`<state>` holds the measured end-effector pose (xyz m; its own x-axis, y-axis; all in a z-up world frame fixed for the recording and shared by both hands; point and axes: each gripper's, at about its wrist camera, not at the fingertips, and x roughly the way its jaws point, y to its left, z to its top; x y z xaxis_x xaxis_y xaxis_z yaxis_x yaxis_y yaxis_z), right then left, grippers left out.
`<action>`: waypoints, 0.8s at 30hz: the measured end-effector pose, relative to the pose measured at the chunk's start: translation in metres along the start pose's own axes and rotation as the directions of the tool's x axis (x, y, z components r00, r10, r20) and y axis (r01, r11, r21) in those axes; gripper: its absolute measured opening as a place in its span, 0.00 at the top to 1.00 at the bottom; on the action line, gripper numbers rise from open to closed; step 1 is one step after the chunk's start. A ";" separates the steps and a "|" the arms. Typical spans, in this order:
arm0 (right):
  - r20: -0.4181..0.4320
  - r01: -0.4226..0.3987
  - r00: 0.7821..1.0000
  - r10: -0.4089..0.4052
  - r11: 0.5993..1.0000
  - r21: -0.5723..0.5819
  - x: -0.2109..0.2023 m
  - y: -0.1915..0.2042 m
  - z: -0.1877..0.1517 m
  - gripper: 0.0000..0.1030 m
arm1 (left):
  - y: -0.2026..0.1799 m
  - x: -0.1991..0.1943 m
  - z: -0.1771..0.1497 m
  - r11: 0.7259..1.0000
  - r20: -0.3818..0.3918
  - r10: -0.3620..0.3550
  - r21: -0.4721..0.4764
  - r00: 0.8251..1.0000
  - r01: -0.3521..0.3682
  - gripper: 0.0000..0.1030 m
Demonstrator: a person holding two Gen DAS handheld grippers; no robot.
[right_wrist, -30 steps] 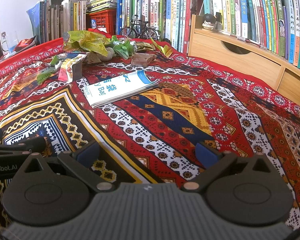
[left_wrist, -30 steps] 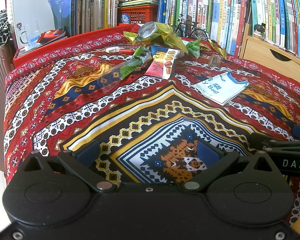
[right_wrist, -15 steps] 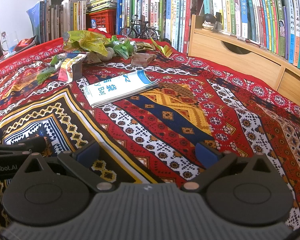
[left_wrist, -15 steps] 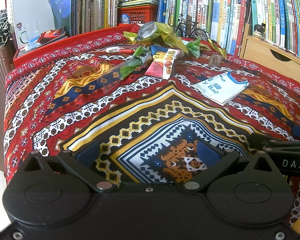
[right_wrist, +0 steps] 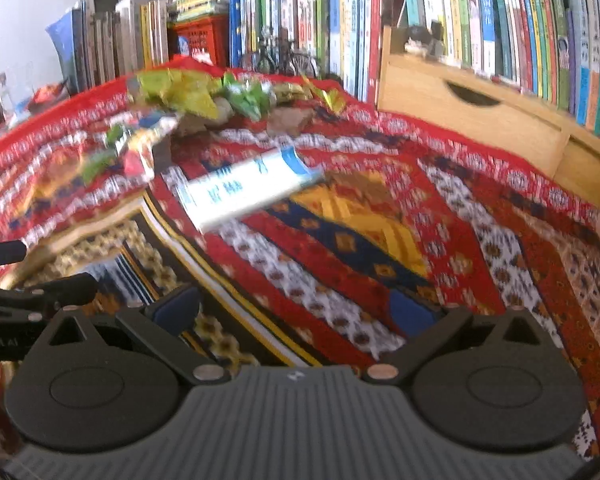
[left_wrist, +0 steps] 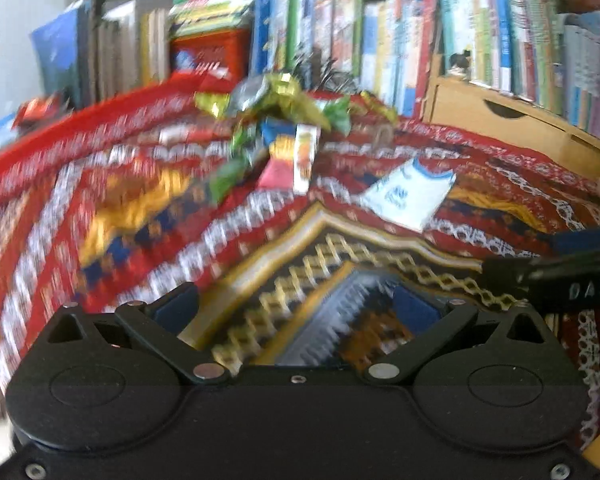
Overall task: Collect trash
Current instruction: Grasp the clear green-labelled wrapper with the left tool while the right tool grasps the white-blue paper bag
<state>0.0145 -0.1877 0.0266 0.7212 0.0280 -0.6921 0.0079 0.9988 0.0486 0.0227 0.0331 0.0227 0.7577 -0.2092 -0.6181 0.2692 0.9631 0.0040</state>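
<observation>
1. Wrappers [left_wrist: 276, 100] in green and yellow foil lie heaped at the far end of the desk, close to the books; in the right wrist view the same heap [right_wrist: 204, 94] sits left of centre, blurred by motion.
2. Snack packet [left_wrist: 294, 158] in red, white and yellow lies just in front of the heap, with a green-and-clear bag [left_wrist: 230, 174] beside it on the left.
3. White and blue folded bag [left_wrist: 410, 194] with printed lettering rests flat on the cloth, apart from the heap and nearer the cameras; the right wrist view shows it [right_wrist: 248, 190] smeared by blur.
4. Patterned cloth [right_wrist: 360, 240] in red, yellow, blue and white covers the whole desk.
5. Left gripper [left_wrist: 296, 310] hangs over the near part of the cloth, jaws spread wide with only fabric between the blue pads, well short of the trash.
6. Right gripper [right_wrist: 296, 308] sits likewise over the near cloth, jaws spread and holding nothing; its black side shows at the right edge of the left wrist view.
7. Books [right_wrist: 480, 20] stand in rows behind the desk, a wooden drawer unit [right_wrist: 472, 116] lines the right side, a red crate [left_wrist: 210, 54] sits among the books, and a small model bicycle [right_wrist: 286, 56] stands behind the heap.
</observation>
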 end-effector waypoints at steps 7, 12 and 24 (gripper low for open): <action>0.042 0.012 0.999 -0.017 0.993 0.114 -0.001 0.013 0.042 0.00 | 0.040 0.016 0.043 0.997 0.014 -0.045 0.065 0.999 0.044 0.01; 0.003 -0.013 1.000 0.013 0.976 0.219 0.020 0.014 0.063 0.00 | 0.064 0.045 0.069 0.998 -0.005 -0.037 0.047 0.999 0.037 0.14; -0.134 0.101 0.988 -0.078 0.980 0.172 0.062 0.030 0.070 0.00 | 0.083 0.103 0.109 0.998 -0.045 -0.022 0.057 0.999 0.024 0.30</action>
<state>0.1083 -0.1585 0.0355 0.6188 -0.0446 -0.7843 0.1996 0.9746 0.1020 0.1876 0.0730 0.0453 0.7244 -0.2223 -0.6525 0.3212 0.9464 0.0342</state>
